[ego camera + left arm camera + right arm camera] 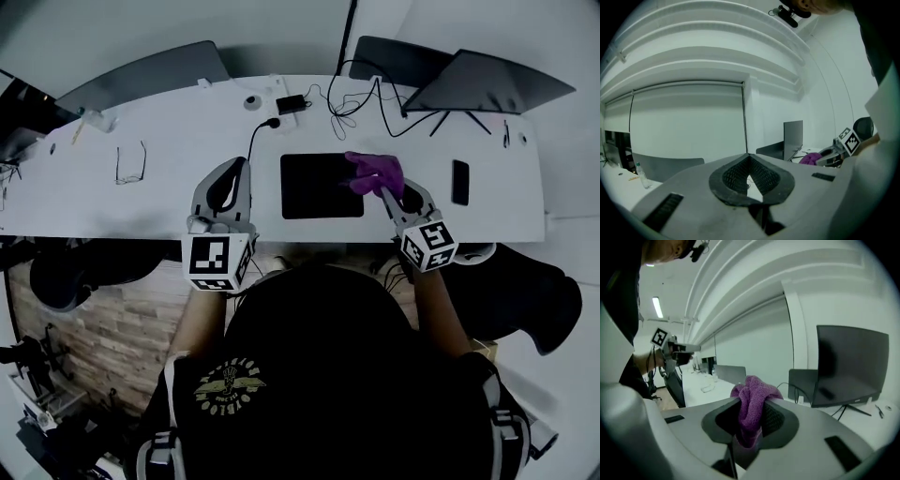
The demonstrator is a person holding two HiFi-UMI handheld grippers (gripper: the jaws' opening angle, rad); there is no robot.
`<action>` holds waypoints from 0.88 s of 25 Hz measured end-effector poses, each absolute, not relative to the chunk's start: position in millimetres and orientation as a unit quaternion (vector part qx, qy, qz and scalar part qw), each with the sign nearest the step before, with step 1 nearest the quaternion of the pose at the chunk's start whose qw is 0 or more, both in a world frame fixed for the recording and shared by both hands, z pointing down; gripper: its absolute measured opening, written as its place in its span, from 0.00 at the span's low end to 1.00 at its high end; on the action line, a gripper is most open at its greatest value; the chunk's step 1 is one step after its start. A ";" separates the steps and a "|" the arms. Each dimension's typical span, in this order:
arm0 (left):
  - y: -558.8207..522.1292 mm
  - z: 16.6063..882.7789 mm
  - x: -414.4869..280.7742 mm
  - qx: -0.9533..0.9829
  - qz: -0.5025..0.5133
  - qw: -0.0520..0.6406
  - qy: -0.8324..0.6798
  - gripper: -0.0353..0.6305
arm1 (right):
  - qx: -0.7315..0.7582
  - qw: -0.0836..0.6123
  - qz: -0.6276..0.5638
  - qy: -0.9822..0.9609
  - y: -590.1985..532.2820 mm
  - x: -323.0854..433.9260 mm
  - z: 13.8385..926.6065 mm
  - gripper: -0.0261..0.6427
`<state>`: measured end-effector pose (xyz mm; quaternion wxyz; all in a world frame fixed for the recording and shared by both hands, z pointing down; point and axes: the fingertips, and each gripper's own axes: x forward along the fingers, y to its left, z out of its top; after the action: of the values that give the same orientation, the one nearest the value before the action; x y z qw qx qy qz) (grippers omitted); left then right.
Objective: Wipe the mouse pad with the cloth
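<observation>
A black mouse pad (314, 187) lies in the middle of the white desk (169, 141). My right gripper (383, 190) is shut on a purple cloth (375, 172), which hangs bunched over the pad's right edge. In the right gripper view the cloth (751, 404) sits pinched between the dark pads and bulges above them. My left gripper (242, 169) hovers just left of the pad, holding nothing. Its pads (736, 176) meet at the tips in the left gripper view, which looks level across the room.
Glasses (130, 164) lie at the desk's left. A phone (459, 182) lies right of the pad. A charger (289, 101) and cables (349, 103) sit behind the pad, a tilted monitor (487, 82) at the back right. Chairs stand behind the desk.
</observation>
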<state>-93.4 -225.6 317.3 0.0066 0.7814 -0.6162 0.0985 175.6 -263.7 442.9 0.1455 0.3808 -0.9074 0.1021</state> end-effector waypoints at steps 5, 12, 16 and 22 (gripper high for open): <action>-219.0 297.8 -81.9 0.779 0.089 0.000 -0.621 0.06 | 0.375 0.091 0.039 -0.922 -262.9 182.2 356.4 0.16; -206.6 275.9 -66.6 0.783 0.091 -0.019 -0.615 0.06 | 0.384 0.050 -0.012 -0.922 -256.0 187.3 288.5 0.16; -202.1 270.4 -63.9 0.784 0.100 -0.021 -0.612 0.06 | 0.392 0.035 -0.006 -0.919 -254.6 189.4 286.2 0.16; -204.4 263.9 -66.9 0.789 0.108 -0.020 -0.604 0.06 | 0.405 0.035 0.017 -0.913 -252.6 195.2 299.7 0.16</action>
<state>-66.9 -204.4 263.9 -0.0202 0.7891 -0.6045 0.1078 195.2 -252.6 299.7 0.0346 0.4055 -0.9133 0.0174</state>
